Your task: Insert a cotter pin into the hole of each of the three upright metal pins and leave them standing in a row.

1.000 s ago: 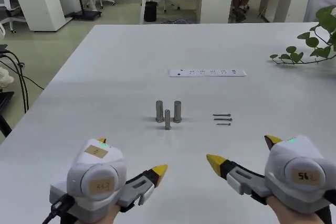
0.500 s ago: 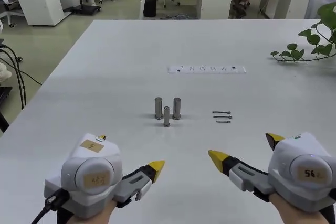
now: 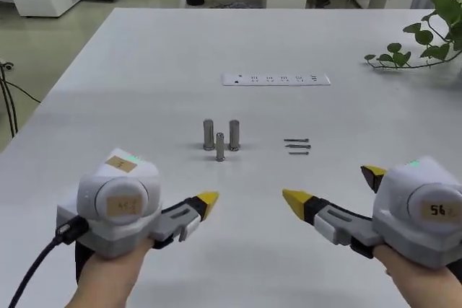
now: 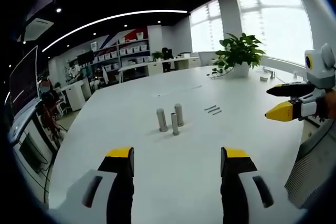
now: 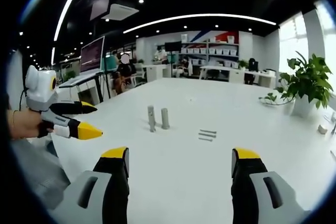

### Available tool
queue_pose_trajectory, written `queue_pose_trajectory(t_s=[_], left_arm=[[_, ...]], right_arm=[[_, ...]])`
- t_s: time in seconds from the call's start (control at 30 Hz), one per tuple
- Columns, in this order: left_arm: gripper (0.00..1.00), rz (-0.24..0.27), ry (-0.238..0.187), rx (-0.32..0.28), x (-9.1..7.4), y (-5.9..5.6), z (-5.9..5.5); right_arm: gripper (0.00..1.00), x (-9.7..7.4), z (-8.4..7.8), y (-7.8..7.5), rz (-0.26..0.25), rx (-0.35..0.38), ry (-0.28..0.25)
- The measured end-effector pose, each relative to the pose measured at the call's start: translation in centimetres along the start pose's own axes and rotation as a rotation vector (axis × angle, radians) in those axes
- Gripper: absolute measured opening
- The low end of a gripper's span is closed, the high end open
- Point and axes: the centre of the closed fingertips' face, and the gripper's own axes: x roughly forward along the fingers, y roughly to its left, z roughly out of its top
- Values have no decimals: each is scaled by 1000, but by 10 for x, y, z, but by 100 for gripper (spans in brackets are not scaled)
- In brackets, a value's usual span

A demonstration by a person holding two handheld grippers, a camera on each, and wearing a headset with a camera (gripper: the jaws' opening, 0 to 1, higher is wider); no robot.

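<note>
Left tongs (image 4: 177, 153): spread wide and empty, hovering over the near tabletop (image 3: 144, 70), well short of the work.
Metal pins (image 3: 220, 138): three, upright, bunched mid-table, two behind and one in front, not a row.
Cotter pins (image 3: 297, 146): three lying flat to the right of the metal pins, apart from them.
Right tongs (image 5: 180, 153): also wide and empty, on the cotter pins' side.
Step in hand: looks like the reach in; nothing inserted yet.
Doing it well: I'd lift one cotter pin by its end with the right tongs. The left should steady a metal pin low down so it doesn't topple its neighbours.
</note>
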Motion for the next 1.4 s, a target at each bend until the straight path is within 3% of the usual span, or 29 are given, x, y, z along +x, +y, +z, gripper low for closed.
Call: queue_pose_trajectory(t_s=[0.1, 0.3, 0.57, 0.73, 0.9, 1.07, 1.17, 1.4], left_arm=[[59, -8, -32, 38, 11, 3, 12], [51, -60, -48, 67, 35, 5, 20], [40, -101, -34, 95, 68, 13, 17], [33, -149, -19, 107, 91, 16, 14], [29, -178, -37, 91, 111, 20, 18], [25, -210, -43, 71, 126, 22, 19], [23, -230, -41, 91, 132, 21, 18], [19, -280, -27, 67, 144, 18, 10]], right_arm=[[77, 1, 2, 0, 7, 11, 7], [75, 5, 7, 0, 19, 16, 10], [72, 11, 5, -3, 27, 29, 23], [64, 17, 6, -7, 13, 29, 15], [64, 25, 3, -7, 14, 46, 30], [63, 29, -2, -9, 8, 59, 43], [63, 30, -3, -11, 3, 65, 49], [62, 33, -7, -15, -5, 85, 63]])
